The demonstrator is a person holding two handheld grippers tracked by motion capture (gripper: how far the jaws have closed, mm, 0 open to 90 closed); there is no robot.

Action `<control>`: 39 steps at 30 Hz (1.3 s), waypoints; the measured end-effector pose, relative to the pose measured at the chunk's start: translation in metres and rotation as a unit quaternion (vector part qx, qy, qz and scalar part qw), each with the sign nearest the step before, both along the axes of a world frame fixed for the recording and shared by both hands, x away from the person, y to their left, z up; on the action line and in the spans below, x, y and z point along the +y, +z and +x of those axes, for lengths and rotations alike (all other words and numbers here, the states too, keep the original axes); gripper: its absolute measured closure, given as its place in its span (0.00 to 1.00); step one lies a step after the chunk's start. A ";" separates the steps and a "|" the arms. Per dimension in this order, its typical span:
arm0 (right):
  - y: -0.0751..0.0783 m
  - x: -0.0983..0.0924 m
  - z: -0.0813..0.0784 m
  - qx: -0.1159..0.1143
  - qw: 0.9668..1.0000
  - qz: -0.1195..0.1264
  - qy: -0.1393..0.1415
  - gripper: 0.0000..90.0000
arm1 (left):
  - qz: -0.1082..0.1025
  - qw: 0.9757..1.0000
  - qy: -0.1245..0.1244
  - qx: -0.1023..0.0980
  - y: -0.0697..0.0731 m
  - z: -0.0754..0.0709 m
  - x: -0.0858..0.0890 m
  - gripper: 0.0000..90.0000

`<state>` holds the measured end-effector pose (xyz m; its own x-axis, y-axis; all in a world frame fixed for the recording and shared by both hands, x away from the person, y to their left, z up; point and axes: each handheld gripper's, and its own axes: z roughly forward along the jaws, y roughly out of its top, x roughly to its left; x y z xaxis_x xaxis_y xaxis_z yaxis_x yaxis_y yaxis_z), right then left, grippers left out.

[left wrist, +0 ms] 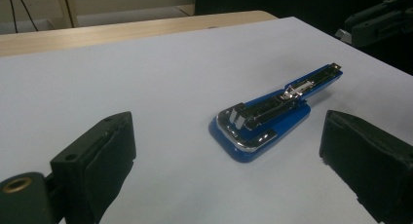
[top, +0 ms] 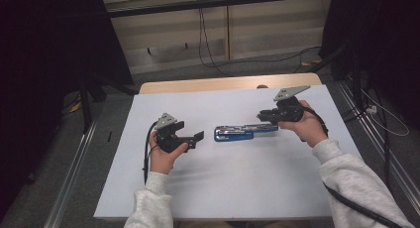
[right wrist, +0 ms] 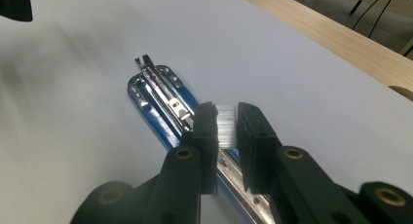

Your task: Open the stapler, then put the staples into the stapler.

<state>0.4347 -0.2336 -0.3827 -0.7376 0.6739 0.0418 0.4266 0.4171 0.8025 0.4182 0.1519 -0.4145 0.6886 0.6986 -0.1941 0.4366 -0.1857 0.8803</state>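
The stapler (top: 242,132) lies on the white sheet (top: 237,183) covering the table (top: 218,83), near its middle — lengthwise between the two grippers. The left gripper (top: 198,137) sits just left of it, apart; the right gripper (top: 262,117) is over its right end — holding a strip of staples (right wrist: 226,125).

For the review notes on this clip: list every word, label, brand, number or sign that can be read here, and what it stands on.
None can be read.
Blue stapler: no lettering shows on its blue base or metal parts.
Strip of staples clamped in the right gripper: blurred, no marking.
Left gripper, open: plain black pads.
White table cover: blank.
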 end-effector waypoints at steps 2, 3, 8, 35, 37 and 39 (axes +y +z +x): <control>0.001 0.003 0.002 0.000 1.000 0.000 0.004 0.88 | 0.001 1.000 0.000 0.001 0.000 0.000 0.000 0.07; 0.001 0.004 0.003 -0.001 1.000 -0.002 0.005 0.88 | 0.001 1.000 0.001 0.001 0.000 0.000 0.001 0.07; 0.004 0.010 0.005 -0.004 1.000 -0.002 0.013 0.88 | 0.000 1.000 0.000 -0.001 0.000 0.000 0.001 0.07; 0.003 0.031 0.020 -0.008 0.999 -0.008 0.047 0.88 | -0.006 1.000 0.000 -0.001 0.003 -0.002 0.008 0.06; 0.003 0.032 0.021 -0.008 0.999 -0.009 0.050 0.88 | -0.003 1.000 -0.006 0.000 0.003 -0.002 0.008 0.06; 0.003 0.032 0.022 -0.009 0.999 -0.007 0.051 0.88 | -0.002 1.000 -0.007 0.001 0.003 -0.003 0.008 0.06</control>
